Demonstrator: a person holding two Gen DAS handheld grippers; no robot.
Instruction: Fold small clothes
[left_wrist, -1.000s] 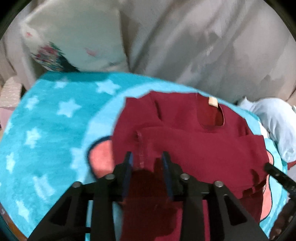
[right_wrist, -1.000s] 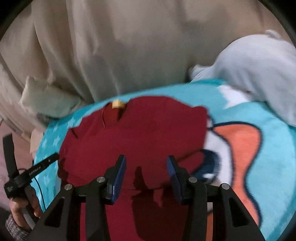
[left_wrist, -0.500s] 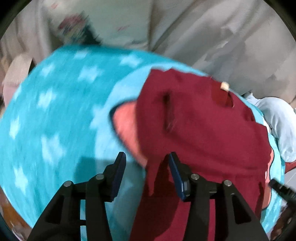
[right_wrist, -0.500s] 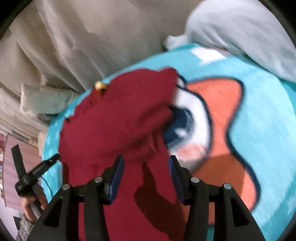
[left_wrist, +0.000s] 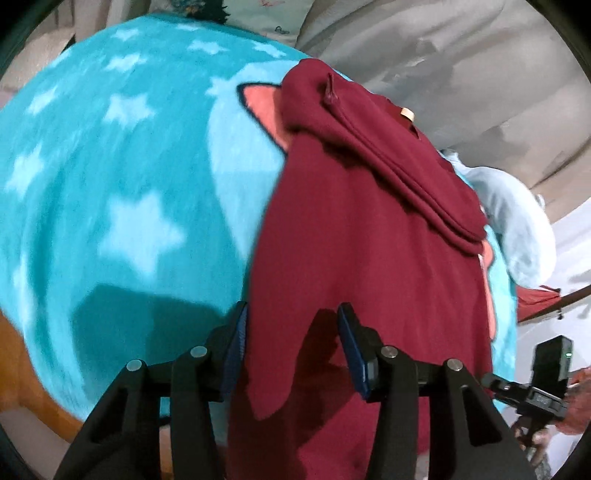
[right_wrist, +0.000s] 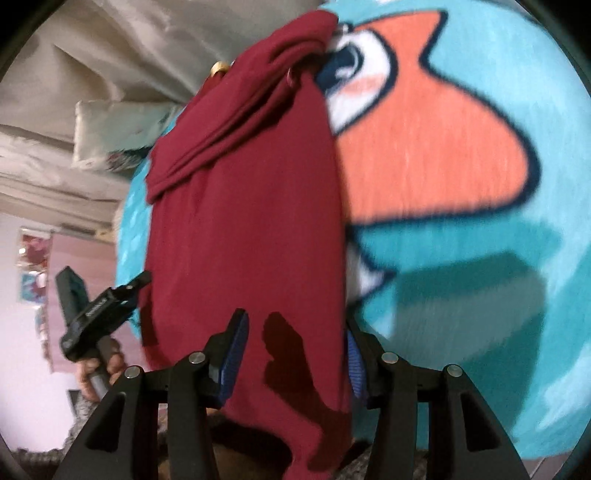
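The maroon shirt (left_wrist: 362, 236) was still spread on the teal star blanket (left_wrist: 110, 192), but both views had been swung nearer its hem since a second earlier. A pale blue garment (left_wrist: 517, 221) was left beside it. Left gripper (left_wrist: 291, 343) and right gripper (right_wrist: 295, 347) were held wide, nothing clamped.

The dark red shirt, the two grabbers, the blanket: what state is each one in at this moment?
Dark red shirt: sleeves folded in across its upper part, lower end passing between both grippers' fingers.
Left gripper: fingers apart, shirt hem between them.
Right gripper: fingers apart, shirt hem between them.
Teal star blanket: spread out under the shirt.
Pale blue garment: bunched up beside the blanket.
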